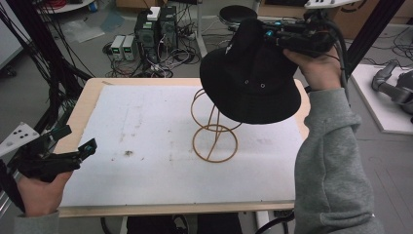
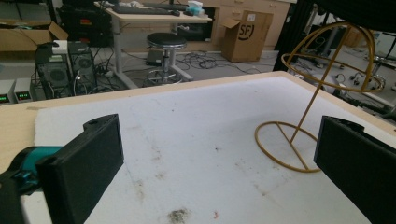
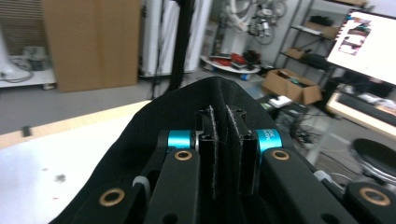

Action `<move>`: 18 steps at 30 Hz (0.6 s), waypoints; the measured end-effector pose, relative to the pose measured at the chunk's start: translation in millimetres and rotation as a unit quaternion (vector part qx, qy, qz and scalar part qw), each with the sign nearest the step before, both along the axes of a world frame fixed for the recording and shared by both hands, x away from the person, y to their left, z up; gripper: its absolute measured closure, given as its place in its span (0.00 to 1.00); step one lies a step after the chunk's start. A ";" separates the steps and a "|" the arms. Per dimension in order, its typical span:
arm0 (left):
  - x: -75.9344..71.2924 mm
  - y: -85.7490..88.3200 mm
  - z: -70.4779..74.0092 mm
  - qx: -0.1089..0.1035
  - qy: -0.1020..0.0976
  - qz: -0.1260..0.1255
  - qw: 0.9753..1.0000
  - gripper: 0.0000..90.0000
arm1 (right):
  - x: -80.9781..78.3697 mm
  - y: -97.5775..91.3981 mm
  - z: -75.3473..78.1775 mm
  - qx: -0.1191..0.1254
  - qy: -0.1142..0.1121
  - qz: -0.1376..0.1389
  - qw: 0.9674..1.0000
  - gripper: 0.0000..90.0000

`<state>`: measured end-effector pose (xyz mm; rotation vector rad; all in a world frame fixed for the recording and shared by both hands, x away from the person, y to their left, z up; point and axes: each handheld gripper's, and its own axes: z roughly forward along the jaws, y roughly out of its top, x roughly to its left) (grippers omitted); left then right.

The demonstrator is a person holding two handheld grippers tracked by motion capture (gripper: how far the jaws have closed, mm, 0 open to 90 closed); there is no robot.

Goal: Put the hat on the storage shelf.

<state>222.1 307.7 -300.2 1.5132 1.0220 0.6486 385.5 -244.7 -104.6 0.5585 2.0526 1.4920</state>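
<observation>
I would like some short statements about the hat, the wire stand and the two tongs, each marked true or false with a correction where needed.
1. The right tongs are shut on the black bucket hat. True.
2. The hat sits fully on the yellow wire hat stand. False: it is held in the air over the stand's top.
3. The left tongs are open and hold nothing. True.
4. The stand lies tipped over on the white mat. False: it stands upright on its ring base.
5. The left tongs grip the stand. False: they are apart from it, near the table's left edge.
</observation>
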 end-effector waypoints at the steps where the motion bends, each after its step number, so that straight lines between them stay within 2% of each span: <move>1: -0.8 0.9 -0.2 0.000 0.001 0.002 1.000 0.02 | 0.6 4.6 -1.5 0.002 0.004 0.011 1.000 0.94; 3: -1.9 2.4 -0.7 0.000 0.001 0.004 1.000 0.02 | 1.4 11.0 -4.3 0.004 0.009 0.025 1.000 0.94; 4: -2.6 3.2 -0.9 -0.001 0.002 0.004 1.000 0.02 | 1.8 18.2 -8.9 0.006 0.015 0.042 0.999 0.94; 8: -4.5 5.1 -2.3 0.000 0.004 0.007 1.000 0.02 | 1.4 27.9 -17.7 0.006 0.023 0.063 0.998 0.94; 11: -5.3 5.5 -3.1 0.000 0.007 0.008 1.000 0.02 | 1.1 38.7 -31.3 0.000 0.035 0.082 0.996 0.94; 14: -5.6 5.1 -3.8 -0.001 0.007 0.009 1.000 0.02 | 1.1 43.0 -38.1 -0.002 0.039 0.087 0.995 0.94; 18: -4.6 4.7 -4.6 0.001 0.009 0.008 1.000 0.02 | 1.8 52.1 -52.2 -0.017 0.049 0.093 0.994 0.93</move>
